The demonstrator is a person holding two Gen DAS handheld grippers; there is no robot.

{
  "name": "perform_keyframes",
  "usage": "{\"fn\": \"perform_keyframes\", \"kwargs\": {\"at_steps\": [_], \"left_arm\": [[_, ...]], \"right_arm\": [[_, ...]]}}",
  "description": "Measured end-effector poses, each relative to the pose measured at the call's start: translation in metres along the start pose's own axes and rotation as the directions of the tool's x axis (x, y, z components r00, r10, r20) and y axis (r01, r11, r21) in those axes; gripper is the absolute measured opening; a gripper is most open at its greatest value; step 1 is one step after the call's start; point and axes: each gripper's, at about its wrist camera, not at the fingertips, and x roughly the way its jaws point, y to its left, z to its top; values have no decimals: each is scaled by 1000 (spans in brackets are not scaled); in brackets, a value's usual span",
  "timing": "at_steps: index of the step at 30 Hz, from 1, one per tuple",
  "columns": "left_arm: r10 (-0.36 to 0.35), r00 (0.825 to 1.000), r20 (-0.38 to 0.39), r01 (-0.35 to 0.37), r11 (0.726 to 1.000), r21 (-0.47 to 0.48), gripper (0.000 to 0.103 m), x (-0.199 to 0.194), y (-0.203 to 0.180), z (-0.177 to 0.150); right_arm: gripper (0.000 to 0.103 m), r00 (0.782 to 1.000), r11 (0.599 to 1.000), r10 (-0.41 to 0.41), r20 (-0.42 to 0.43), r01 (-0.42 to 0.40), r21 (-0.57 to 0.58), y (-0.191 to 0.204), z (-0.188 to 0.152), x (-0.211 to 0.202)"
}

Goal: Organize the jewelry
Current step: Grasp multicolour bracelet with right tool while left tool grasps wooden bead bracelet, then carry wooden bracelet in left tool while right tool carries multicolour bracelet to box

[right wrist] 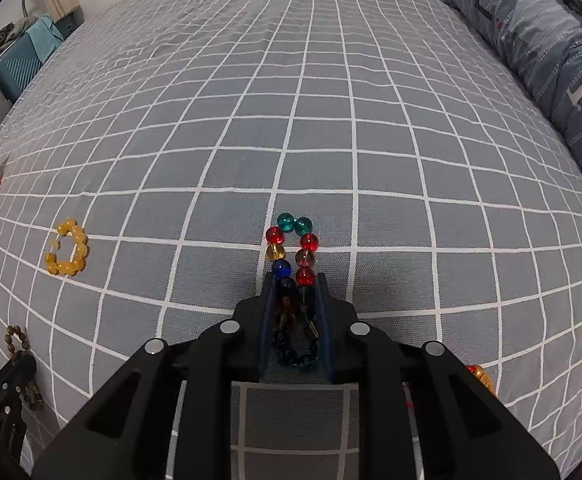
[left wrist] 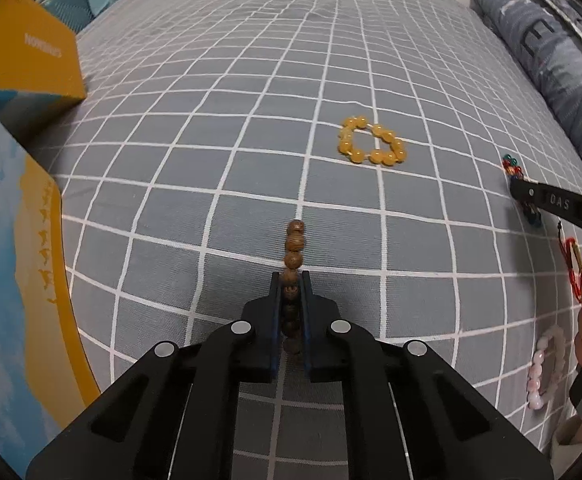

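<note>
My left gripper (left wrist: 291, 278) is shut on a brown wooden bead bracelet (left wrist: 294, 246) that sticks out past the fingertips over the grey checked bed sheet. My right gripper (right wrist: 293, 280) is shut on a multicoloured glass bead bracelet (right wrist: 293, 246) lying on the sheet; its loop runs between the fingers. A yellow bead bracelet (left wrist: 373, 141) lies ahead of the left gripper and also shows in the right wrist view (right wrist: 67, 248). The right gripper (left wrist: 531, 196) shows at the right edge of the left wrist view, and the left gripper (right wrist: 15, 354) with the brown beads at the right wrist view's lower left.
A yellow and blue box (left wrist: 27, 60) and its lid (left wrist: 15, 264) stand at the left. A pink bead bracelet (left wrist: 543, 372) and a red cord piece (left wrist: 571, 264) lie at the right. A folded grey quilt (right wrist: 539, 48) runs along the right side.
</note>
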Motion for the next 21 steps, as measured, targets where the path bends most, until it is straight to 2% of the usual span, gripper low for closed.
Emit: {"fn": "perform_keyframes", "kwargs": {"at_steps": [13, 14, 21], "left_arm": [[-18, 999, 43, 17, 1000, 13, 7, -24, 0, 2], [-17, 999, 47, 17, 1000, 14, 7, -26, 0, 1], [-16, 997, 78, 14, 999, 29, 7, -45, -1, 0]], "right_arm": [[17, 999, 1000, 8, 42, -9, 18, -4, 0, -13], [8, 999, 1000, 7, 46, -8, 15, -4, -1, -15], [9, 997, 1000, 3, 72, -4, 8, -4, -7, -31]]}}
